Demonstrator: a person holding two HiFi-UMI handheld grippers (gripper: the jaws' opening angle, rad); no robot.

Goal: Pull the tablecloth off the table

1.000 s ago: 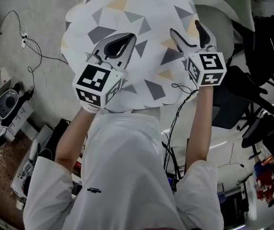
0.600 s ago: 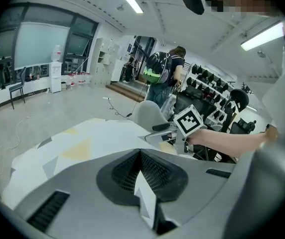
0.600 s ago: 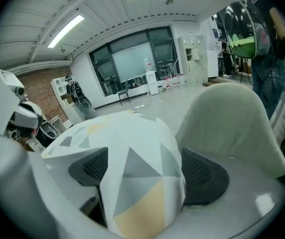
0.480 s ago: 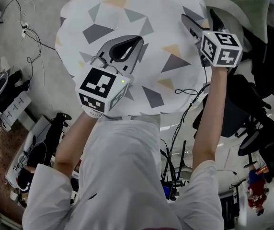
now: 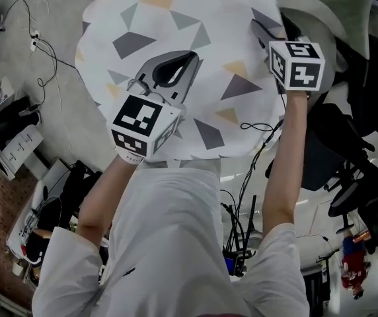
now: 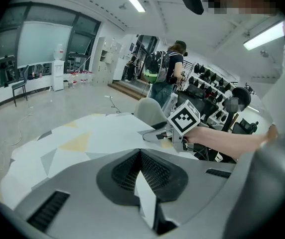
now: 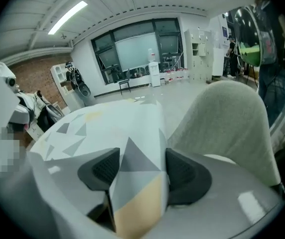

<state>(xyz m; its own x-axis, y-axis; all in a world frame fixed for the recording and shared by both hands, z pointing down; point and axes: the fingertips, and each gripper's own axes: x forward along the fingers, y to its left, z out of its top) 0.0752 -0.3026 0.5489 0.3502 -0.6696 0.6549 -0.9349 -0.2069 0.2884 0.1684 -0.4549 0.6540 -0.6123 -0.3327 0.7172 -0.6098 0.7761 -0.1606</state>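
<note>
A white tablecloth (image 5: 176,18) printed with grey and yellow triangles covers a round table. My left gripper (image 5: 189,58) lies over the near middle of the cloth. In the left gripper view (image 6: 141,168) it is shut on a thin pinched fold of the tablecloth (image 6: 92,133). My right gripper (image 5: 271,30) reaches along the cloth's right edge. In the right gripper view (image 7: 142,168) the hanging edge of the tablecloth (image 7: 132,133) stands as a wide fold between the two dark pads, and the jaws are closing around it.
A grey-green padded chair (image 5: 321,5) stands close to the table's right side (image 7: 227,118). Black office chairs (image 5: 367,111) crowd the right. Cables (image 5: 43,51) run over the floor at the left, with boxes and gear (image 5: 10,137) beside them. A person (image 6: 167,76) stands far off.
My right gripper has moved right and farther away, from over the cloth to its right edge. The left gripper has stayed on the cloth in much the same place.
</note>
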